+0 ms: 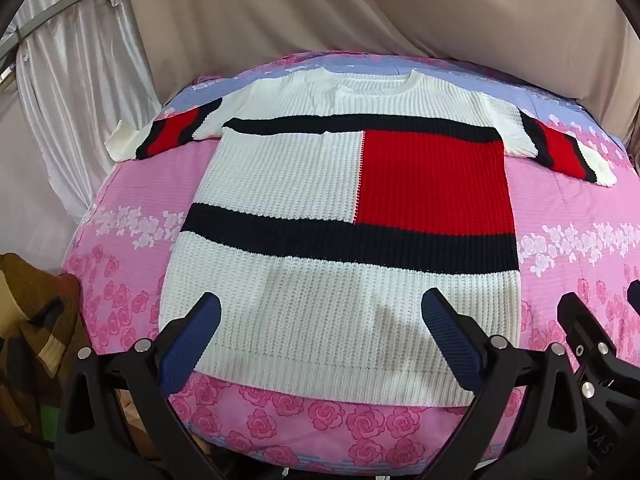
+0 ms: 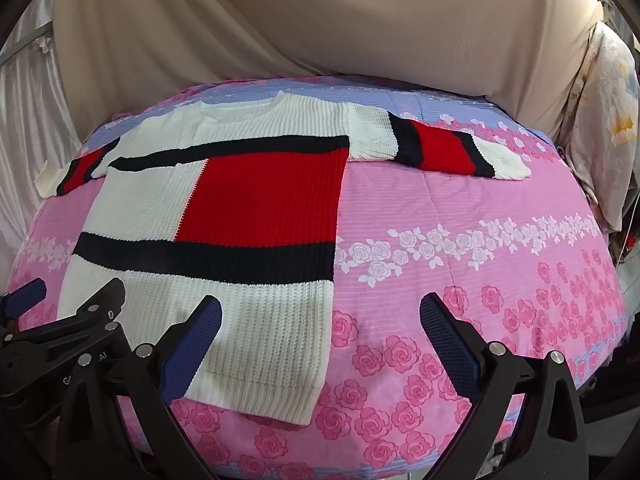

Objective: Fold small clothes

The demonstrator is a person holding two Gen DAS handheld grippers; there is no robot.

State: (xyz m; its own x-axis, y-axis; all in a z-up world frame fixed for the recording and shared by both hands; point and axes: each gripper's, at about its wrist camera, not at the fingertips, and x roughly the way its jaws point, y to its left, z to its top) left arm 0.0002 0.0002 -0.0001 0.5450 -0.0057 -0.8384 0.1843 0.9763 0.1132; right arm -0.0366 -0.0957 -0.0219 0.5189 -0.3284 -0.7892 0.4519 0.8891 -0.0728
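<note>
- The knit sweater [image 1: 340,208] lies flat and face up on the pink rose-print bedspread [image 1: 132,184], neckline at the far side, hem nearest the cameras, both sleeves stretched out sideways.
- The left gripper [image 1: 320,320] hangs above the hem with its blue-padded fingers [image 1: 192,340] spread wide and holding nothing; the white lower panel shows between them.
- The right gripper [image 2: 320,320] is also spread wide and empty. Its left finger sits over the sweater's hem [image 2: 256,380], near the right corner, and its right finger is over bare bedspread [image 2: 460,240].
- In the right wrist view the left gripper's black frame [image 2: 80,320] shows just beside the right one, at the left edge.
- The sweater's right side edge runs straight; a broad stretch of bedspread lies free to the right of it, below the right sleeve [image 2: 436,148].
- The left sleeve [image 1: 160,136] reaches close to the bed's far left edge.
- A beige draped cloth [image 1: 360,12] hangs behind the bed.
</note>
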